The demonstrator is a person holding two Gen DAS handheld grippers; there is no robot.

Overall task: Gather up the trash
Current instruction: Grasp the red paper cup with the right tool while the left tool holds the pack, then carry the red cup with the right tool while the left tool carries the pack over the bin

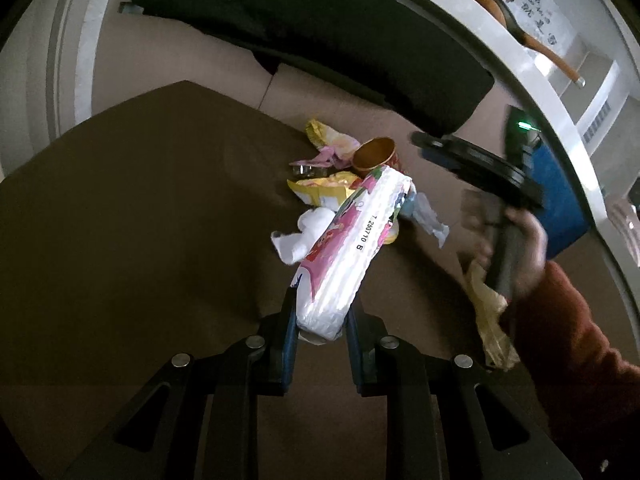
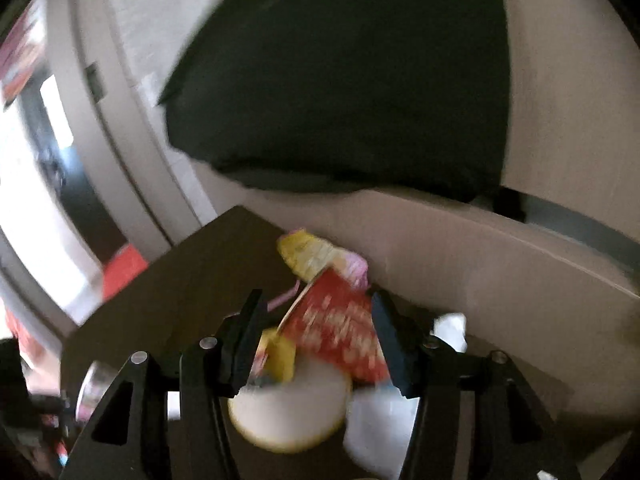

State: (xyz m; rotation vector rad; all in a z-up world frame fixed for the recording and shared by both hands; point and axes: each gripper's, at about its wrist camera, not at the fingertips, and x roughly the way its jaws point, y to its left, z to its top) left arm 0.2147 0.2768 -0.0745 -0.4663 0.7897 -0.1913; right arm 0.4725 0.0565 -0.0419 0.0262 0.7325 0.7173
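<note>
Left fingers: the left gripper [image 1: 320, 330] was clamped on the near end of a long white plastic pack with pink print [image 1: 347, 249].
Pack axis: it ran up and away from the fingers, tilted to the right, its far end over the heap.
Trash heap: a crumpled white tissue [image 1: 301, 236], a yellow snack wrapper [image 1: 322, 192] and a brown-lined paper cup [image 1: 374, 154] lay close together on the dark brown worktop [image 1: 140, 216], just beyond the pack.
Right fingers: the right gripper [image 2: 318, 340] stood wide apart, holding nothing, on either side of the red printed paper cup [image 2: 340, 332], which lay tilted between them; whether the pads touched it was too blurred to tell.
Nearer hand: judged from this, the right gripper was placed to close on the cup.
Farther: a black cushion [image 1: 312, 40] lay behind the worktop.
</note>
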